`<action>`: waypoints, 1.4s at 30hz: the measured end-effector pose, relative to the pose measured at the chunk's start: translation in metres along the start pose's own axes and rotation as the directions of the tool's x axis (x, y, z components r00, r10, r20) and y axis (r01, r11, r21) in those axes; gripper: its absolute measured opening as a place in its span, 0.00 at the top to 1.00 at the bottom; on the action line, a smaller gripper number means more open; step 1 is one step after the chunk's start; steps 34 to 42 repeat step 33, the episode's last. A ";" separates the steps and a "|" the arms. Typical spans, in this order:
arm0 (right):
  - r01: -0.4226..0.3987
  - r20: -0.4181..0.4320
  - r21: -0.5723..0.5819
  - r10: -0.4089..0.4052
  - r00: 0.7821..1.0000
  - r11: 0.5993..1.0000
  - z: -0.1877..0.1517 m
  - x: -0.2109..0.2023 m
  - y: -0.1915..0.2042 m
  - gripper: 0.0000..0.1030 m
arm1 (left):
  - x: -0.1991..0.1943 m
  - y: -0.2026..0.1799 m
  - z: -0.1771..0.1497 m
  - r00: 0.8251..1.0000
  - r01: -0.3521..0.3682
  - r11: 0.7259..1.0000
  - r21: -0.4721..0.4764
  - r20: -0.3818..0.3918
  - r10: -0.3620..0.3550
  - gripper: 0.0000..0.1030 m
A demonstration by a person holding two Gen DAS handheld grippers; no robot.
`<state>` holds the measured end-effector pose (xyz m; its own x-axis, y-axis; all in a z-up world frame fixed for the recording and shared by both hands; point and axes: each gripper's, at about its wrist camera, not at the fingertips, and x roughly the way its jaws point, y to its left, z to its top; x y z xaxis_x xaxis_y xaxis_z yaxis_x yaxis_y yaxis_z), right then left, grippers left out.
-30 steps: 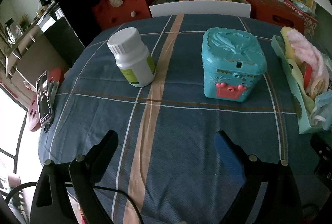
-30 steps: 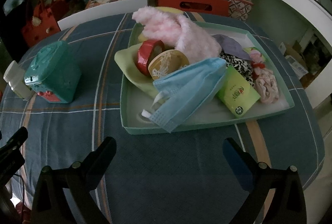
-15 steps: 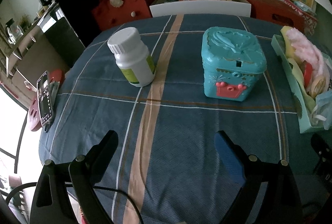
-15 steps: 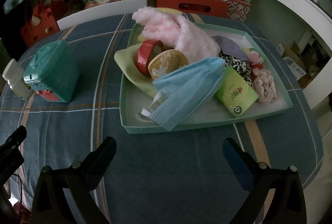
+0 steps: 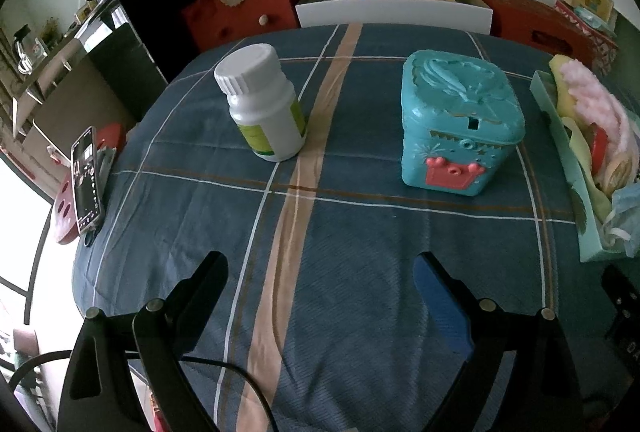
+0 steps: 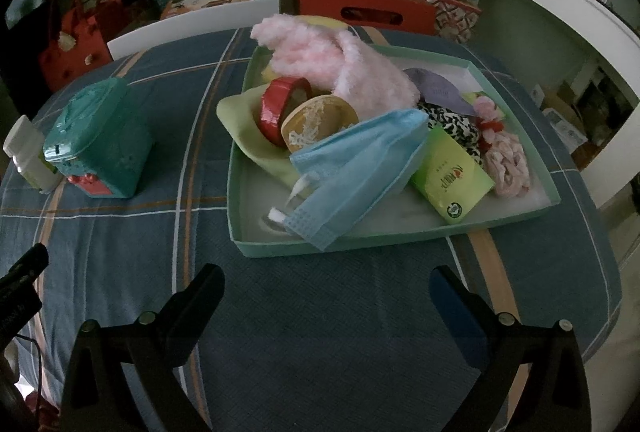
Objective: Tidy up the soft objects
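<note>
The soft things are all heaped in the shallow pale green tray (image 6: 516, 220) on the right half of the table, its near rim just ahead of the right gripper (image 6: 326, 298), whose jaws stand wide apart with nothing between them. Draped over the near edge of the tray is a blue face mask (image 6: 360, 159), thin, pleated and feather-light; I would guess it crumples under any pinch, so the best hold looks like the folded corner hanging over the rim, or its white ear loop (image 6: 298, 187). Behind it a fluffy pink cloth (image 6: 340, 63) lies piled toward the far left corner of the tray, plush and springy, likely easy to grab by any bunched fold. A limp green cloth (image 6: 240, 119) sags over the left rim, and a pale pink scrunchie (image 6: 508, 161) sits near the right edge, soft and stretchy. Mixed among them are stiffer things: a red tape roll (image 6: 276, 107), a round tan tin (image 6: 320, 119) and a smooth, probably slippery green packet (image 6: 452, 183). The left gripper (image 5: 320, 274) hangs over the bare checked tablecloth (image 5: 360, 292) near the front edge, jaws equally wide and empty. Ahead of it stand a hard teal plastic box (image 5: 460, 123) and a white bottle (image 5: 264, 103), both rigid and well apart from each other.
</note>
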<state>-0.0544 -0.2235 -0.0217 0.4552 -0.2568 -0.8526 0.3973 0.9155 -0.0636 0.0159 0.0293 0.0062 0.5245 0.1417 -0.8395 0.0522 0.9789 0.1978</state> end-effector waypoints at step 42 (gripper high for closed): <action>0.023 0.015 0.005 -0.023 1.000 1.000 -0.001 -0.004 -0.001 0.00 | -0.015 -0.003 0.000 0.997 0.002 1.000 0.017 0.072 -0.004 0.09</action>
